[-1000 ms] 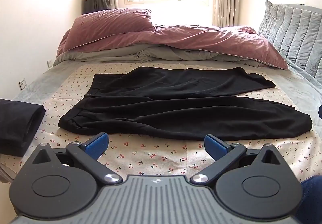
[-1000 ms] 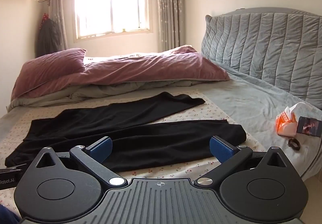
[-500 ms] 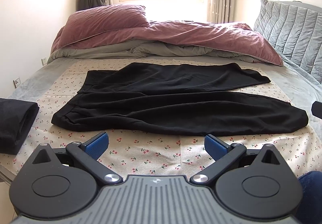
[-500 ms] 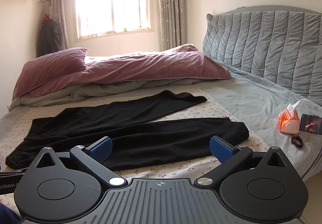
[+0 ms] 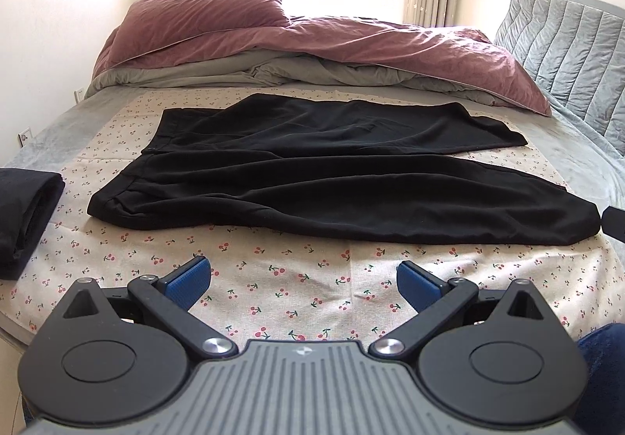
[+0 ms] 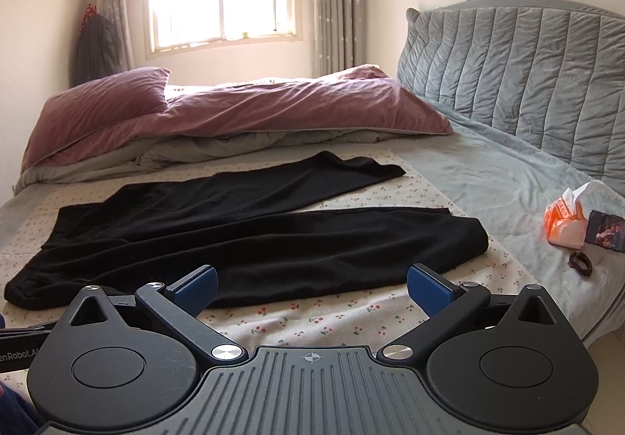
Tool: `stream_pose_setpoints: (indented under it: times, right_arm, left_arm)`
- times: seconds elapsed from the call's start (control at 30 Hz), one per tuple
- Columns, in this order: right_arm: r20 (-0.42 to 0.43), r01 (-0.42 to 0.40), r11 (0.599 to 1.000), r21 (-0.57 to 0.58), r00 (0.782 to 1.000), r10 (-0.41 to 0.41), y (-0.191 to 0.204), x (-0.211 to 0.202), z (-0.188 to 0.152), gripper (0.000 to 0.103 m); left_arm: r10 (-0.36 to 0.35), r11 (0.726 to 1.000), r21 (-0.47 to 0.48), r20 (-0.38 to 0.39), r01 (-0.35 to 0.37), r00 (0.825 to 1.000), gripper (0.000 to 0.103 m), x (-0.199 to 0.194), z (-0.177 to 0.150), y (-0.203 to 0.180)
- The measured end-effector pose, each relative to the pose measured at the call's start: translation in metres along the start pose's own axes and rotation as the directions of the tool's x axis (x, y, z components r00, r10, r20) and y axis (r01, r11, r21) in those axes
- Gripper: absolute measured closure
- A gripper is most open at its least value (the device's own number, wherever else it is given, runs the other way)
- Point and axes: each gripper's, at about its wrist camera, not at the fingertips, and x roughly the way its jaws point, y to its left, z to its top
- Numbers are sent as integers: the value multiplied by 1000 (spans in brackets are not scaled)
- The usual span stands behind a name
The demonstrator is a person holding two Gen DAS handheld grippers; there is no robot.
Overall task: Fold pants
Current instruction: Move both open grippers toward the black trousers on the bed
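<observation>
Black pants [image 5: 312, 177] lie spread flat on the cherry-print sheet [image 5: 297, 286], waistband at the left, two legs reaching right. They also show in the right wrist view [image 6: 250, 231]. My left gripper [image 5: 302, 280] is open and empty, hovering over the sheet just short of the near leg. My right gripper [image 6: 312, 288] is open and empty, above the near leg's front edge toward the cuff end.
A folded black garment [image 5: 23, 216] lies at the sheet's left edge. A mauve duvet [image 5: 332, 48] and pillow [image 5: 203, 9] are piled behind the pants. A quilted grey headboard [image 6: 527, 75] stands at the right. An orange packet [image 6: 566, 220], phone [image 6: 605, 235] and hair tie [image 6: 580, 262] lie near it.
Both grippers have moved forward toward the pants, the left one more; the pants now look larger. Both stay open. The pants have not moved.
</observation>
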Motion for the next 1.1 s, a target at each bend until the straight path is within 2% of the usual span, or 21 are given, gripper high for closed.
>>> stream_pose_setpoints:
  times: [0.37,0.57,0.7,0.77,0.83,0.9,0.93,1.0,1.1]
  right_arm:
    - [-70,11,998,-61,997,-15,14,35,-12,0]
    - [-115,14,996,-89,993,-24,25,71,-9,0]
    - [-149,4,993,-121,989,-22,34,102,-5,0]
    - [-199,-25,990,-136,980,-3,35,129,0,0]
    - [-288,-42,998,-57,957,24,20,163,9,0]
    - [-383,-20,997,75,923,47,-5,199,25,0]
    - [-408,16,990,143,912,44,-20,218,33,0]
    - [-411,84,973,215,912,12,-46,246,45,0]
    - [-451,195,929,314,892,-35,-75,269,33,3]
  left_arm:
    - [40,999,8,-30,-40,999,0,33,9,12]
    - [70,997,-9,-66,-71,995,0,63,20,29]
    - [73,996,-51,-120,-80,990,0,90,34,52]
    - [47,991,-115,-167,-66,985,0,107,46,75]
    - [43,972,-219,-207,-89,977,0,124,60,109]
    - [66,935,-326,-226,-140,972,0,138,76,148]
    - [90,910,-377,-222,-171,971,0,144,84,167]
    - [138,860,-454,-233,-233,963,0,158,95,199]
    - [145,772,-562,-301,-298,942,0,181,90,236]
